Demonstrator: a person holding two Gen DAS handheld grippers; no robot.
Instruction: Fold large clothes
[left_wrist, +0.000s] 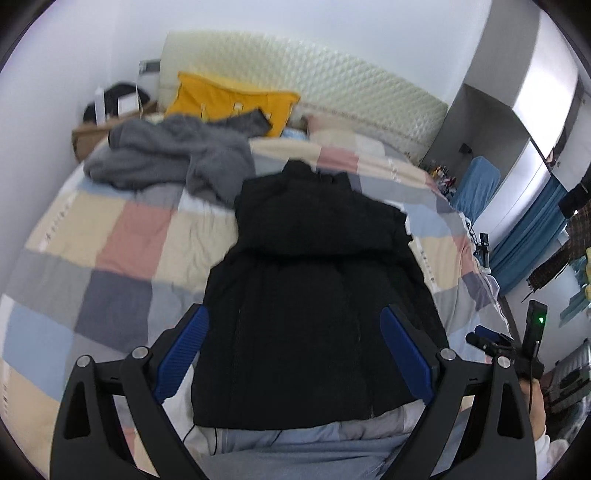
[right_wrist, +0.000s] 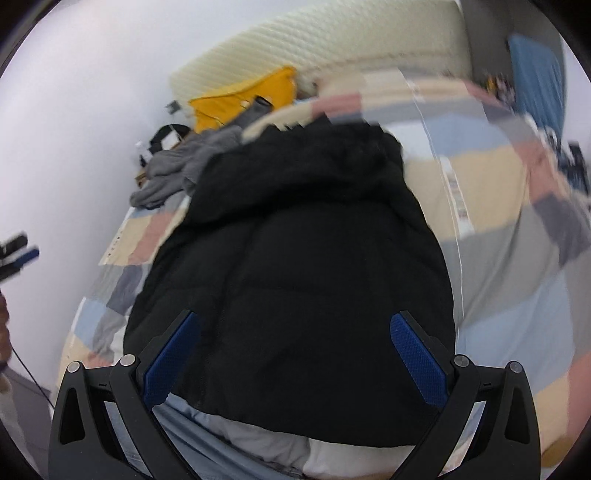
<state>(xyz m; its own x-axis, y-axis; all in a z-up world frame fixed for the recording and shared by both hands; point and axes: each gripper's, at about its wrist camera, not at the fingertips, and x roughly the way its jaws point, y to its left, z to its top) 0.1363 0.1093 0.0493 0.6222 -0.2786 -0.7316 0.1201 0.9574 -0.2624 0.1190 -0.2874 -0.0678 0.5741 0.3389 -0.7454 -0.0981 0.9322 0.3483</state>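
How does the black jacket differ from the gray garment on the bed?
The black jacket is spread flat near the bed's foot; the gray garment lies crumpled in a heap nearer the headboard. The jacket looks puffy and quilted, the gray one soft and knit-like. Both rest on the patchwork quilt, and neither is held by a tool.

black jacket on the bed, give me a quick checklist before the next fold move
1. Left gripper open and empty: ok, fingers spread wide, nothing between them.
2. Right gripper open and empty: ok, same stance.
3. Black jacket spread on the patchwork quilt: ok, it lies lengthwise with its near hem towards the grippers.
4. Sleeves tucked in: cannot tell, no sleeve is clearly told apart from the dark body.
5. Jacket clear of the grey garment: not ok, the crumpled grey garment lies right by its far left corner.
6. Grippers touching the fabric: cannot tell, both views are blurred and show no contact clearly.
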